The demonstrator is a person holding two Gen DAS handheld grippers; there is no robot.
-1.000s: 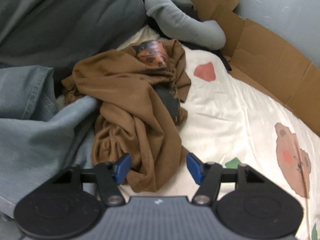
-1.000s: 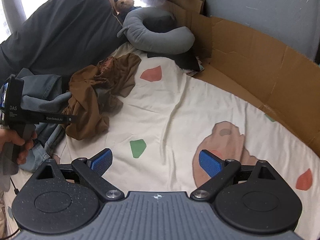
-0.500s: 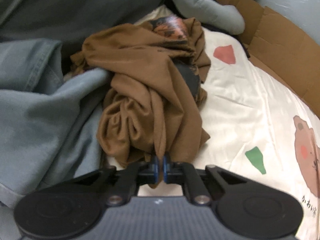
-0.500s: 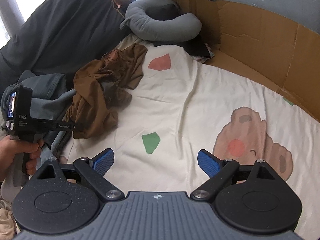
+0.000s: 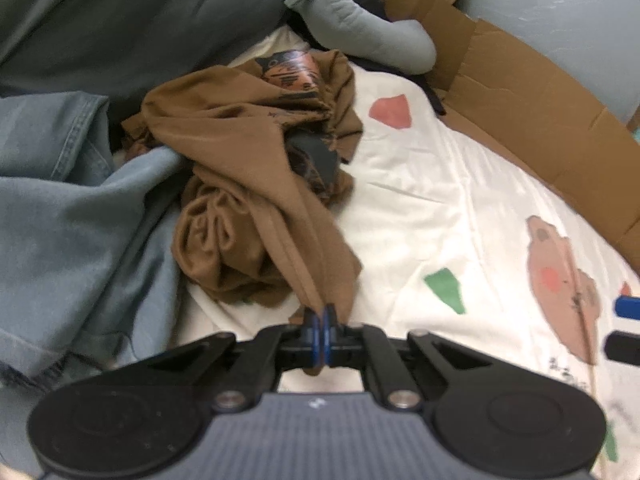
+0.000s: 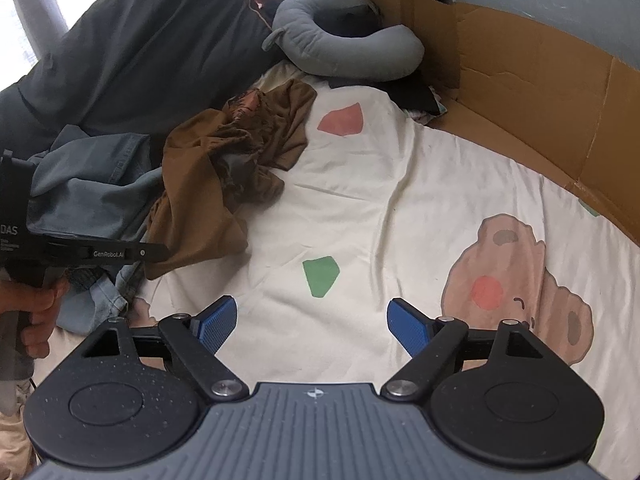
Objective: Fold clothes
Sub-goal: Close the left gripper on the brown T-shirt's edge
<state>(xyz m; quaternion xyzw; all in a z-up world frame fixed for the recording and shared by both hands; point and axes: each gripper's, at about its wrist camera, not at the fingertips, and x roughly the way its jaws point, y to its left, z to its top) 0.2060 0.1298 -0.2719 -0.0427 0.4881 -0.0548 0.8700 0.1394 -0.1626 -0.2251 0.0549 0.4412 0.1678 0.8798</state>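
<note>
Clamped tight, the left gripper (image 5: 320, 330) pinches a fold at the near edge of a crumpled brown garment (image 5: 256, 184), its blue pads (image 5: 313, 330) pressed together with the cloth caught between them and drawn up in a taut ridge that runs from the jaws toward 11 o'clock into the heap. Seen from the left wrist, the garment lies directly ahead of that gripper, from just above its fingertips at 12 o'clock out to the middle of the frame, spread on a cream bedsheet (image 5: 460, 208) printed with a bear and red and green shapes. Blue-grey denim clothing (image 5: 68, 216) lies against the garment's side at 9 o'clock, and a printed orange-and-black patch (image 5: 292, 72) shows at its far end. A grey curved pillow (image 5: 360, 28) sits beyond it at 12 to 1 o'clock, with flattened cardboard (image 5: 520, 92) lining the bed's edge at 2 o'clock. From the right wrist, the right gripper (image 6: 312, 320) hangs over bare sheet with its jaws wide and closing, nothing between its blue pads (image 6: 216, 320); a green patch (image 6: 320, 276) of the sheet's print lies just ahead of it. There the brown garment (image 6: 224, 176) lies well apart from the right gripper at 10 to 11 o'clock, and the left gripper's black body (image 6: 80, 248), held in a person's hand (image 6: 32, 312), enters at 9 o'clock, its tip reaching the garment's near edge.
</note>
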